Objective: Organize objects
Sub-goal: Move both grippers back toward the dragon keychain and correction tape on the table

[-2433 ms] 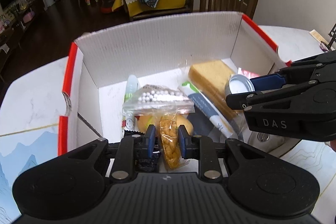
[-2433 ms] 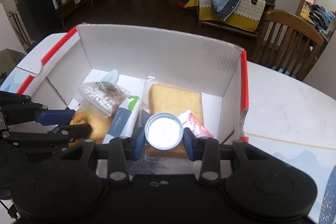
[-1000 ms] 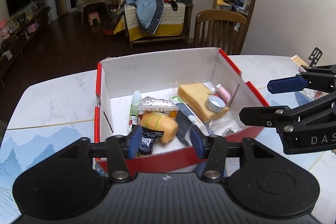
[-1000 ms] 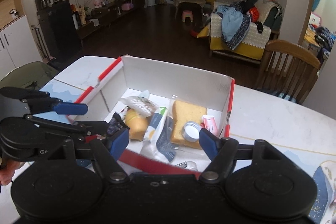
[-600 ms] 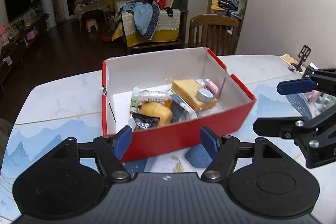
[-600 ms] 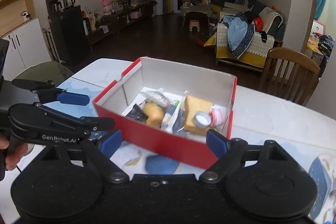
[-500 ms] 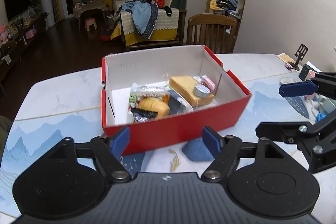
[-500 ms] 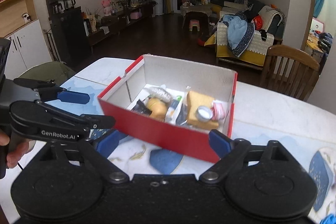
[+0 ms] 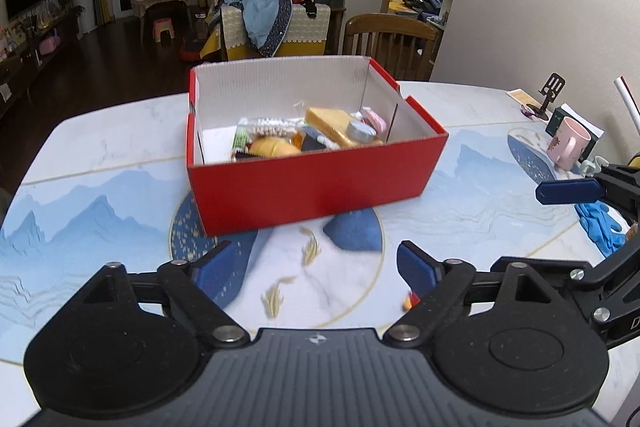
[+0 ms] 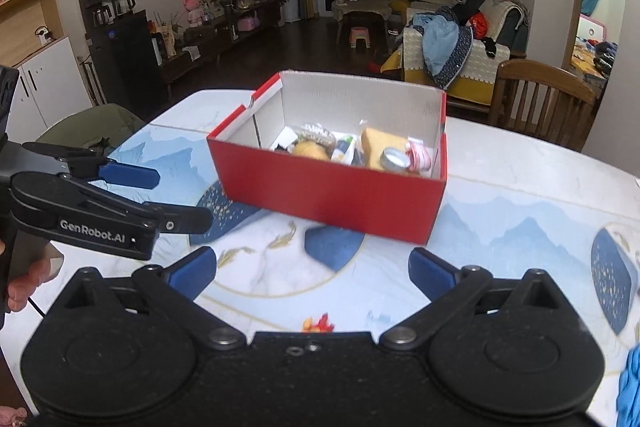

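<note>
Box: red cardboard box [image 9: 316, 183], open top, white corrugated inside, glossy red outer walls, rectangular; sits on the worktop [image 9: 116, 135] toward its middle, ahead of both grippers.
Box contents: yellow sponge block [image 9: 332, 125], porous, lying flat; round silver tin lid [image 9: 360, 131] on the sponge; clear bag of small white beads [image 9: 268, 125]; orange-yellow rounded packet [image 9: 274, 147]; white tube with green end [image 9: 241, 139]; pink-white wrapped item [image 9: 374, 119] by the right wall. All bunched in the near half, partly overlapping.
Worktop: white marble look, smooth, printed blue mountains, gold lines, dark blue round motif with gold fish under the box's near edge.
Left hand-held gripper [image 9: 316, 269]: black plastic, blue pads, jaws opening wide, nothing between them, over bare worktop short of the box.
Right hand-held gripper [image 10: 312, 273]: same build, jaws opening wide, nothing between them, short of the box.
Side items: pink mug [image 9: 568, 145], blue cloth [image 9: 600, 223], both at right edge of the worktop.
Background: wooden chair [image 9: 390, 41] behind the worktop.
</note>
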`<state>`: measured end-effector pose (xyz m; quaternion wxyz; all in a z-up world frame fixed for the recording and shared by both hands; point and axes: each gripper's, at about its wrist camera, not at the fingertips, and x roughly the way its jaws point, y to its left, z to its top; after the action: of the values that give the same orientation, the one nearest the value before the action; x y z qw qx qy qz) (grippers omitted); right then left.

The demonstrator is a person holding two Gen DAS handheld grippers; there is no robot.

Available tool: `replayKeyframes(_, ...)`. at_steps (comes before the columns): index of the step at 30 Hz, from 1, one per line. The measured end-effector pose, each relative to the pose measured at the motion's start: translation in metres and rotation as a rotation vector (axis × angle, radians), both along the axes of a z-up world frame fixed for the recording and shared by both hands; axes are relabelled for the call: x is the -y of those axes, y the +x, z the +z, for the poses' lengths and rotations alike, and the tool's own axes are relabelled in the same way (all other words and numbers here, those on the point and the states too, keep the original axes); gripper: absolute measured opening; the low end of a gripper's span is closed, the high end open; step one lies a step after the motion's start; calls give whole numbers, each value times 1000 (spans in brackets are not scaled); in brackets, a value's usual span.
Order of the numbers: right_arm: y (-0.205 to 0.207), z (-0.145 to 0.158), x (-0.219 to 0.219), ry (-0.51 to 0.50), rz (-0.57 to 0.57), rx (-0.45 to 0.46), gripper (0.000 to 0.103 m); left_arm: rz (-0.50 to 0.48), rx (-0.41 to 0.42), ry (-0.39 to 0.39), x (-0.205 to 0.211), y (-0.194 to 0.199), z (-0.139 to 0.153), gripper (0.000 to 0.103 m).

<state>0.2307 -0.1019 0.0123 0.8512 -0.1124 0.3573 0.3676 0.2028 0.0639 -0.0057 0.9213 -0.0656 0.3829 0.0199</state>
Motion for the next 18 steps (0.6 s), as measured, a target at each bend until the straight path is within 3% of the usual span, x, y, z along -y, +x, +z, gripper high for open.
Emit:
replayKeyframes(9,-24,-46,4,-81,-61,-55,102,20,-27,5,3,-18,-22,92)
replayKeyframes(12,-30,-65,6,-107,-100,-89,102,27,-31,7,5,-24,-28,103)
replayKeyframes(18,-37,-95,5,-136,-170,-154,102,23,-42,15,13,-31,-39,103)
